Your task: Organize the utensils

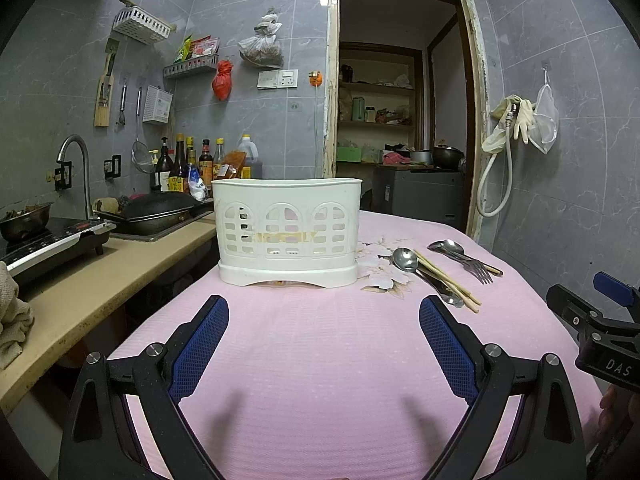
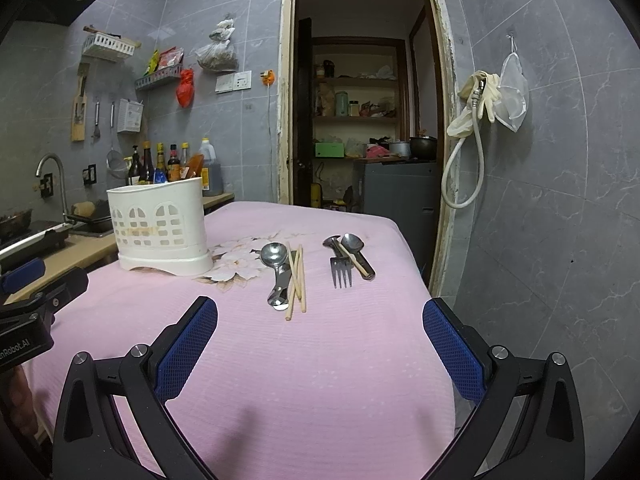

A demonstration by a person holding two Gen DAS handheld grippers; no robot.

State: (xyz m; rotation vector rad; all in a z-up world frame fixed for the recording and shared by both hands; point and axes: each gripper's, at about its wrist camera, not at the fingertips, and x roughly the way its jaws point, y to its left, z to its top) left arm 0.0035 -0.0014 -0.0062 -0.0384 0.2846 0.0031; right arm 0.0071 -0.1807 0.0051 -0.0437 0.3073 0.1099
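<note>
Right wrist view: chopsticks (image 2: pixel 296 280) lie lengthwise, tips away; right gripper (image 2: pixel 320 324) and left gripper (image 1: pixel 324 320) spread, empty.

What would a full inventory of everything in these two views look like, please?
Utensil holder: one, white, left on the table, upright.
Spoons: three visible, metal, two piles right of the holder.
Fork: one, metal, far pile.
Chopsticks: light wood, count unclear, across both piles.
Tablecloth: one, pink, flower print.
Bottles: several, dark, counter's back.
Wok: one, black, in the sink.
Tap: one, metal.
Gloves: pale, hung right of the doorway.
Left gripper: open, empty.
Right gripper: open, empty.
</note>
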